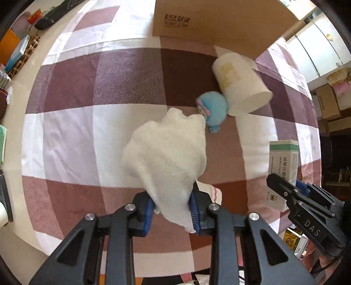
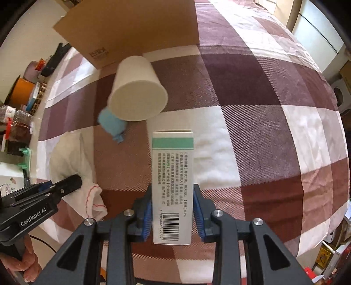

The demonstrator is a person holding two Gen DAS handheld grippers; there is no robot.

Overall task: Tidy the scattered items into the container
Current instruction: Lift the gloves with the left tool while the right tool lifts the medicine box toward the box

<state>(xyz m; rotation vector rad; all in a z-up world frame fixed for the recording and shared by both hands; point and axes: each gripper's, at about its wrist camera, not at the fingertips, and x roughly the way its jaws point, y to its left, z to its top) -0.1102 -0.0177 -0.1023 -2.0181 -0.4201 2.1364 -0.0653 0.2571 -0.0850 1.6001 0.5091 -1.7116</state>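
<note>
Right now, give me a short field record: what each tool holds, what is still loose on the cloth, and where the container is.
left tool: shut on white cloth
right tool: shut on green-banded carton
still loose: paper cup on its side, blue plush toy touching it
container: cardboard box at far edge of checked cloth

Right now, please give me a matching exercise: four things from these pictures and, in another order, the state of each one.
Things:
1. white cloth
2. medicine box
3. paper cup
4. blue plush toy

States:
A. lying on its side
B. held in the right gripper
C. resting against the cup
D. held in the left gripper

Pairs: 1-D, 2-B, 3-A, 4-C
</note>
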